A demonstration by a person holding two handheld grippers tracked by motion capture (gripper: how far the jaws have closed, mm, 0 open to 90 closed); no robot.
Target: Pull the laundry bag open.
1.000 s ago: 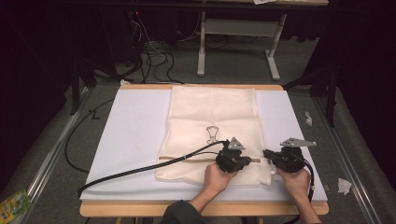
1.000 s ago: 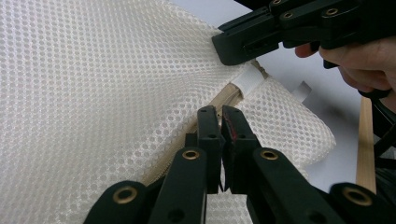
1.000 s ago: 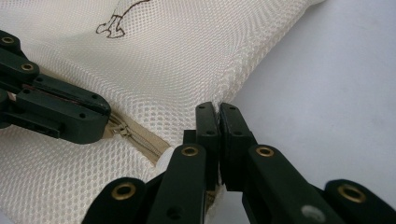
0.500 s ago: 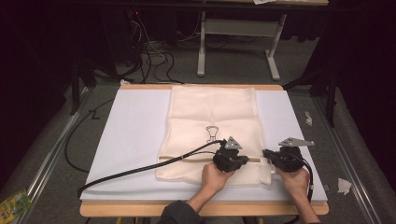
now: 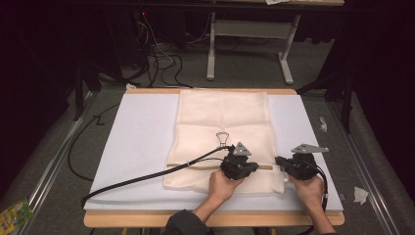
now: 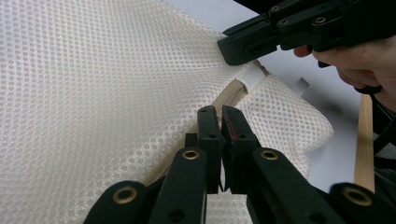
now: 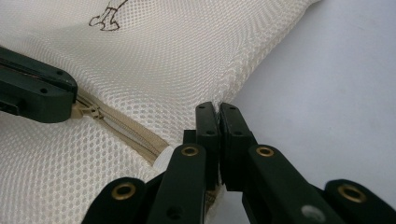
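A cream mesh laundry bag (image 5: pixel 222 132) lies flat on a white board (image 5: pixel 142 142) that covers a wooden table (image 5: pixel 210 219), its long axis running from the near edge towards the far edge, roughly at the board's middle. A tan zipper (image 7: pixel 122 131) crosses the bag from left to right near its near end. On the mesh just beyond the zipper lies a small wire binder clip (image 5: pixel 223 138).

Left gripper (image 5: pixel 239 165): held in the person's left hand (image 5: pixel 221 185), it sits over the zipper line near the bag's middle. In the left gripper view its jaws stand clenched, pads together with at most a sliver of gap, low over the mesh beside the zipper; whether they pinch the zipper pull cannot be told. A black cable (image 5: pixel 147 177) trails from it leftwards across the board and off the near left corner.

Right gripper (image 5: pixel 288 166): held in the right hand (image 5: pixel 308 188), it sits at the bag's right edge, at the zipper's end. Its jaws are likewise clenched, closed at the bag's seam by the zipper's end; the grip itself is hidden behind the jaws. In the right gripper view the slider (image 7: pixel 88 111) sits just beside the tip of the left gripper.
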